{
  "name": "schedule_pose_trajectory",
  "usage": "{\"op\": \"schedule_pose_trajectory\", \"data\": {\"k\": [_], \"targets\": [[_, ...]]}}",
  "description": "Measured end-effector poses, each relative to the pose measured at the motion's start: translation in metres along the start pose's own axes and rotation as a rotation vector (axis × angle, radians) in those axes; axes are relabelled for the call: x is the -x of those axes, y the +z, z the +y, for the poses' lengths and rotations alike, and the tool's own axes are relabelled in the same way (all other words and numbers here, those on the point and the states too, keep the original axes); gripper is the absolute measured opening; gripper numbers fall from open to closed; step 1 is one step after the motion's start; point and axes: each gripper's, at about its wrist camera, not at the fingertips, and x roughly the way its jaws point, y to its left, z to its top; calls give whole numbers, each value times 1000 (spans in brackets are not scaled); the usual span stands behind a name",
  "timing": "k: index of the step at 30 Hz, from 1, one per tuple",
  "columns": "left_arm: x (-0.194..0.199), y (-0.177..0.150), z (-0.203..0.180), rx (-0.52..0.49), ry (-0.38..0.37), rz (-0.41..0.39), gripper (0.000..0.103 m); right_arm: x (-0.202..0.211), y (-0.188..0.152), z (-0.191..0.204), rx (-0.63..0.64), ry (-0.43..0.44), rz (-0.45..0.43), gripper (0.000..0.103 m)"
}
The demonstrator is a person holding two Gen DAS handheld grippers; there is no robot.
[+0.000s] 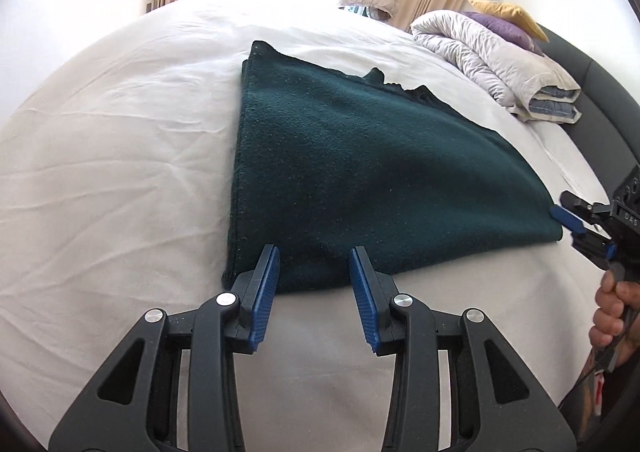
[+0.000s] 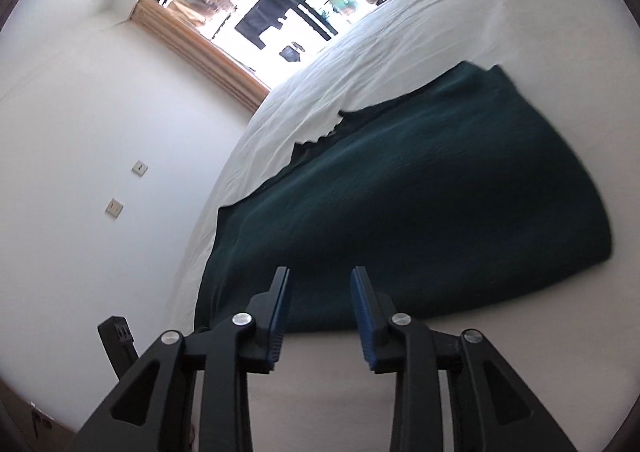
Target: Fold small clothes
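While the left gripper (image 1: pixel 314 266) hovers open-jawed at the near hem of the dark green fleece garment (image 1: pixel 360 156), the fabric lies flat ahead on the white bedsheet (image 1: pixel 120 132). Further right, the right gripper (image 2: pixel 320 292) gapes at its corner; both should probably pinch all layers evenly before lifting.

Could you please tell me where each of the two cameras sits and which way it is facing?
Left wrist: sits on the left gripper, looking forward across the bed at the green garment, window beyond; the right gripper and the person's hand show at the right edge.
Right wrist: sits on the right gripper, rolled sideways, facing the garment from its other near corner, with wall and window behind; only its own fingers show.
Shared: the garment, bed, window and folded duvet.
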Motion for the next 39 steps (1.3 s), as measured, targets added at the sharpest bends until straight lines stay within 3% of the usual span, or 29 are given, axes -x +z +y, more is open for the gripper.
{"op": "schedule_pose_trajectory", "data": {"k": [2, 3, 4, 5, 7, 9, 12, 13, 14, 16, 18, 21, 25, 30, 33, 35, 39], "targets": [[-1, -1, 0, -6, 0, 1, 36, -13, -3, -20, -60, -17, 38, 39], [-1, -1, 3, 4, -11, 0, 36, -13, -4, -34, -92, -19, 33, 34], [-1, -3, 8, 25, -29, -1, 36, -11, -3, -47, -124, 1, 24, 17], [0, -3, 13, 47, -48, -3, 36, -5, -1, -61, -158, -2, 9, 8], [2, -3, 21, 77, -76, -6, 36, 13, 2, -84, -215, -22, -48, 0], [4, -3, 27, 97, -91, -8, 36, 33, 7, -101, -256, -92, -106, 0], [15, -3, 35, 147, -90, -26, 36, 62, 14, -104, -266, -215, -185, 8], [20, -4, 38, 172, -90, -42, 36, 66, 16, -98, -254, -206, -200, 18], [26, -5, 43, 199, -83, -59, 36, 67, 18, -90, -232, -186, -205, 27], [36, -7, 57, 274, -48, -84, 41, 56, 23, -64, -168, -146, -185, 31], [42, -8, 70, 377, -92, -95, 46, 35, 26, -35, -98, -76, -138, 34], [46, -15, 74, 488, -152, -87, 67, -6, 29, 3, -38, 35, -67, 41], [34, -23, 58, 555, -242, -39, 74, -55, 33, 32, 1, 106, 13, 42], [13, -15, 44, 575, -261, -43, 76, -87, 47, 20, -62, 103, 62, 42], [-1, -9, 45, 634, -314, -46, 76, -86, 57, -6, -123, 24, 31, 42], [-10, -2, 45, 643, -325, -43, 76, -76, 62, -26, -199, 16, -12, 38], [-24, 11, 42, 644, -359, -56, 75, -61, 64, -15, -165, 11, -32, 40]]}}
